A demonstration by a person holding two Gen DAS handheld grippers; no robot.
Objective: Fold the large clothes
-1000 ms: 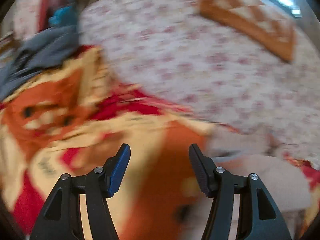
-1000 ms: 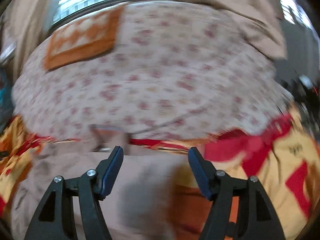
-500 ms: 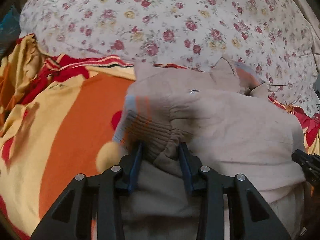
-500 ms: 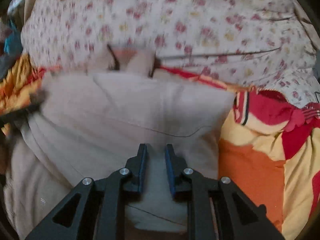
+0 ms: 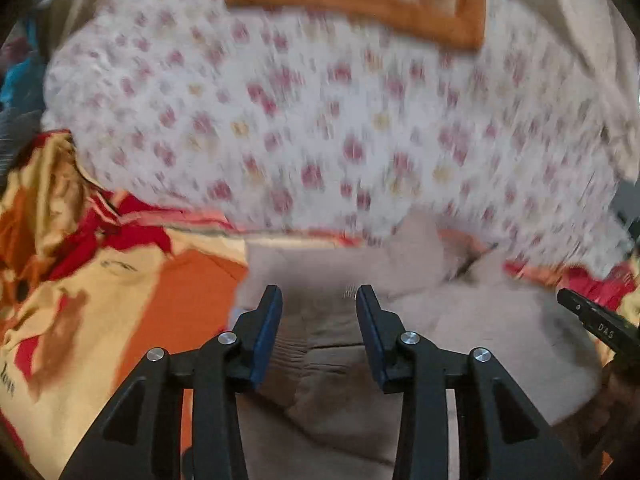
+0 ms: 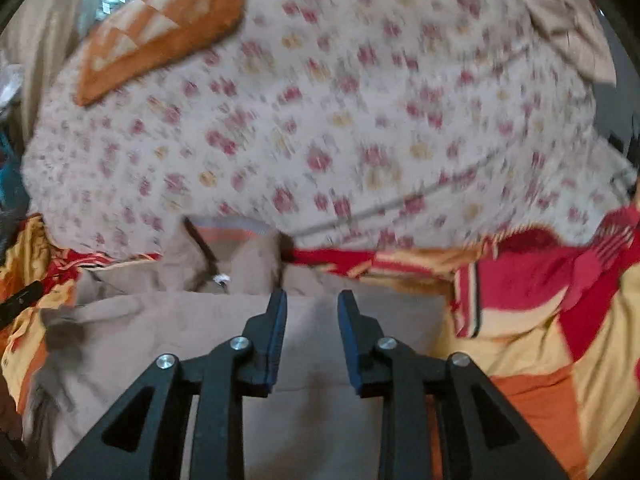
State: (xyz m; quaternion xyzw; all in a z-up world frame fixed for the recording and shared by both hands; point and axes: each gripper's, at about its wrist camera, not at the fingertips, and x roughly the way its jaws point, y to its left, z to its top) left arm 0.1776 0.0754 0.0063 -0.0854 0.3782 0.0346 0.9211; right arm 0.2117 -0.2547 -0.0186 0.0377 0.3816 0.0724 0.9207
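Floral bedsheet (image 5: 320, 120) behind; beige garment (image 5: 480, 320) under both parted, empty tongs (image 5: 318, 320) (image 6: 311, 322).

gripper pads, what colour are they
Blue, on black fingers. The pads show best in the right wrist view, above the beige garment.

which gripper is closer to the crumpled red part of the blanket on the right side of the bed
Right. The right gripper hangs over the beige jacket beside the red blanket fold; the left gripper is over the jacket's far side.
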